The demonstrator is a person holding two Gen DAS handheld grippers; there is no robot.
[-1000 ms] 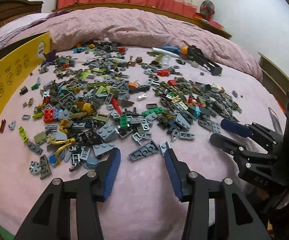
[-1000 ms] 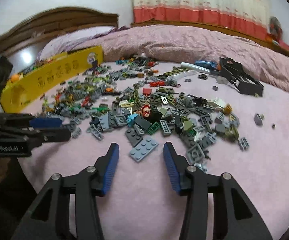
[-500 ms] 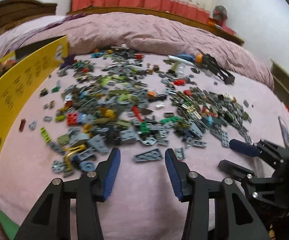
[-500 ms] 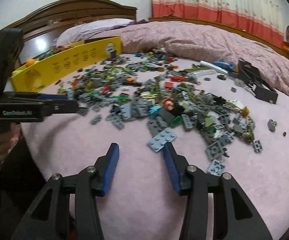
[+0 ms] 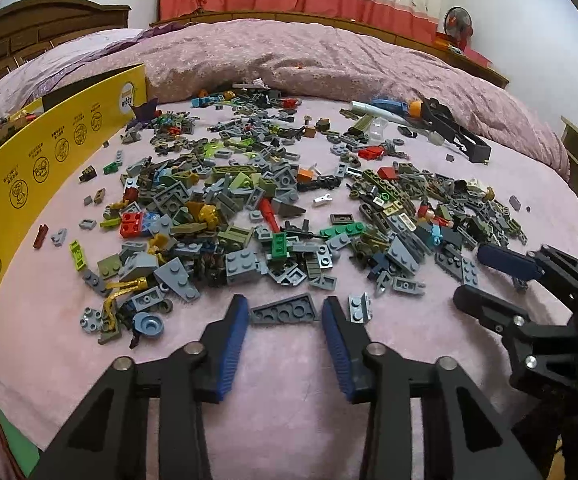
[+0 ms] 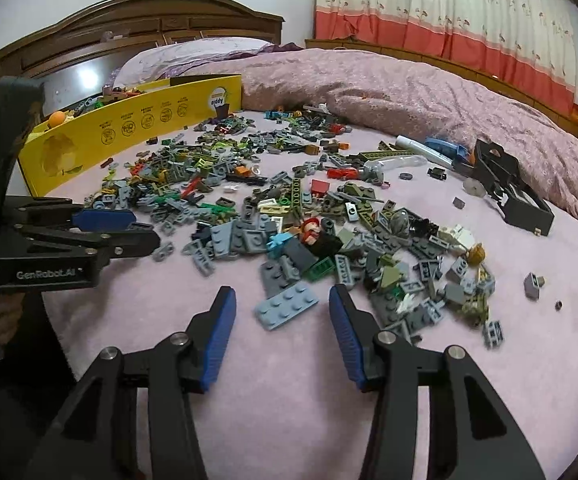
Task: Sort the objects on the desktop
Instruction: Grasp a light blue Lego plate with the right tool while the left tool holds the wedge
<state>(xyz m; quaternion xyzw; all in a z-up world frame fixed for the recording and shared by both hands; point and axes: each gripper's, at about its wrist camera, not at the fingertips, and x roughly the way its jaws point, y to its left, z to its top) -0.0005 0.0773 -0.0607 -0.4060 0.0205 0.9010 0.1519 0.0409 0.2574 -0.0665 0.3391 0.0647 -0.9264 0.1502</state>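
A wide pile of small toy bricks [image 5: 273, 208] covers the pink bedsheet; it also shows in the right wrist view [image 6: 289, 208]. My left gripper [image 5: 285, 312] is open, its tips on either side of a dark grey wedge plate [image 5: 283, 309] at the pile's near edge. My right gripper [image 6: 279, 304] is open, its tips flanking a light blue-grey studded plate [image 6: 287, 306]. Each gripper shows in the other's view: the right one [image 5: 485, 276] at the right, the left one [image 6: 129, 228] at the left. Both are empty.
A yellow cardboard box [image 5: 29, 168] with bricks inside stands along the left; it also shows in the right wrist view [image 6: 129, 132]. A black frame piece [image 6: 505, 188] lies at the far right. A crumpled pink quilt [image 5: 309, 56] lies behind the pile.
Both grippers have pulled back and tilted up, so the pile looks farther off. The wedge plate now sits between the left tips, the blue-grey plate between the right tips. Both stay open.
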